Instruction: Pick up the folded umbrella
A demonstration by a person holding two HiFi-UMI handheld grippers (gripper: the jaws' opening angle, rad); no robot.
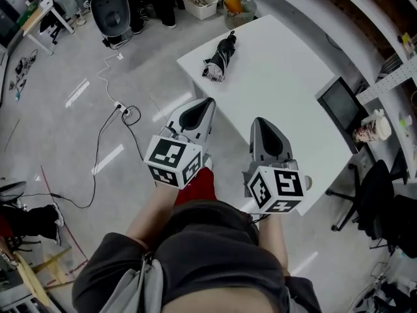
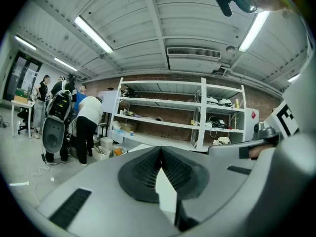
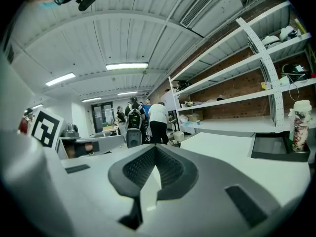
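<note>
Pose: left gripper (image 1: 208, 101) & right gripper (image 1: 258, 120) side by side, approx level it seems, fingers closed, empty, umbrella (image 1: 220, 59) ahead.

Counter (image 1: 280, 77) middle lies open; folded umbrella (image 1: 220, 57) near its upper-left corner, dark screen (image 1: 339, 103) and cup (image 1: 371, 128) at right edge.

- One white table (image 1: 287, 77), the landmark for the rest.
- One folded umbrella (image 1: 219, 59), black, on the table near its far left corner.
- Two grippers at the table's near end: the left gripper (image 1: 207, 101) and the right gripper (image 1: 259, 120) (each carries one marker cube, so two cubes).
- One dark screen (image 1: 339, 103) at the table's right edge.
- One black office chair (image 1: 374, 194) to the right of the table.
- Two bins beyond the table's far end: a white bin (image 1: 201, 4) and a grey bin (image 1: 238, 12).
- Two cables on the floor left of the table: a white cable (image 1: 104, 77) and a black cable (image 1: 98, 155).
</note>
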